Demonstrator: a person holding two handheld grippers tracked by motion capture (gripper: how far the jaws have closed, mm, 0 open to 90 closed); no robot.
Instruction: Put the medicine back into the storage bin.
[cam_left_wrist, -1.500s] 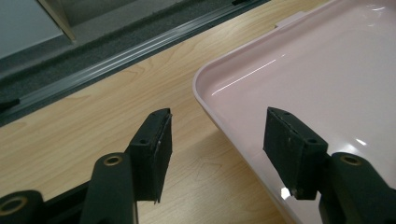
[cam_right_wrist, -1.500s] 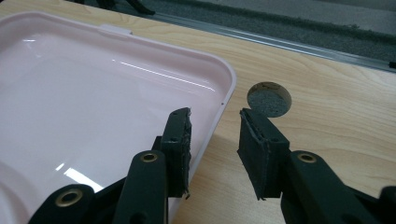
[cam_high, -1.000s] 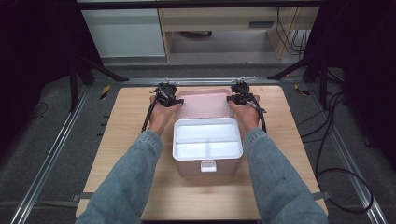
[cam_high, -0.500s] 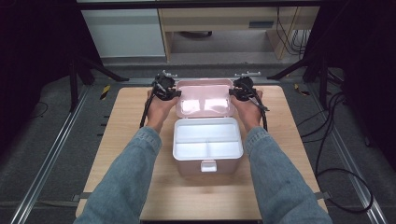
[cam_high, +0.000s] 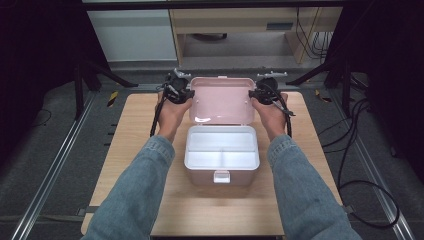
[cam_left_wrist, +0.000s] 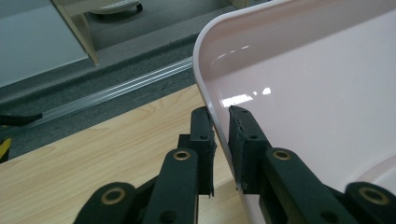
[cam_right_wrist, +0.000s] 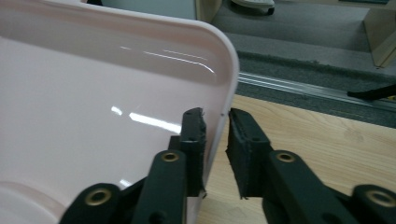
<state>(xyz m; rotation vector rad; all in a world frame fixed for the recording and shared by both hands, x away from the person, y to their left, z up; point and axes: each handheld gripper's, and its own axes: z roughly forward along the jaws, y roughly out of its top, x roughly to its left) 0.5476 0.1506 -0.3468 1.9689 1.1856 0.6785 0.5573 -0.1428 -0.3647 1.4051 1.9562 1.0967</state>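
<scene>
A box (cam_high: 200, 178) with a white two-compartment inside stands open at the middle of the wooden table (cam_high: 132, 135), its latch (cam_high: 221, 176) facing me. Its pink lid (cam_high: 220, 100) stands raised behind it, glossy inner face toward me. My left gripper (cam_high: 187, 94) is shut on the lid's left edge, my right gripper (cam_high: 252, 94) on its right edge. In the left gripper view the jaws of the gripper (cam_left_wrist: 220, 121) straddle the rim of the lid (cam_left_wrist: 303, 93) near its upper corner. The right gripper (cam_right_wrist: 217, 123) pinches the rim of the lid (cam_right_wrist: 93, 93) in the same way.
Bare tabletop lies left, right and in front of the box. Metal rails (cam_high: 55, 165) run along both sides of the table, and cables (cam_high: 350, 165) lie on the floor at right. Cabinets (cam_high: 135, 35) stand beyond the far edge.
The lid lay nearly flat behind the box a second ago; both grippers have swung it up and toward me, so it now stands raised.
</scene>
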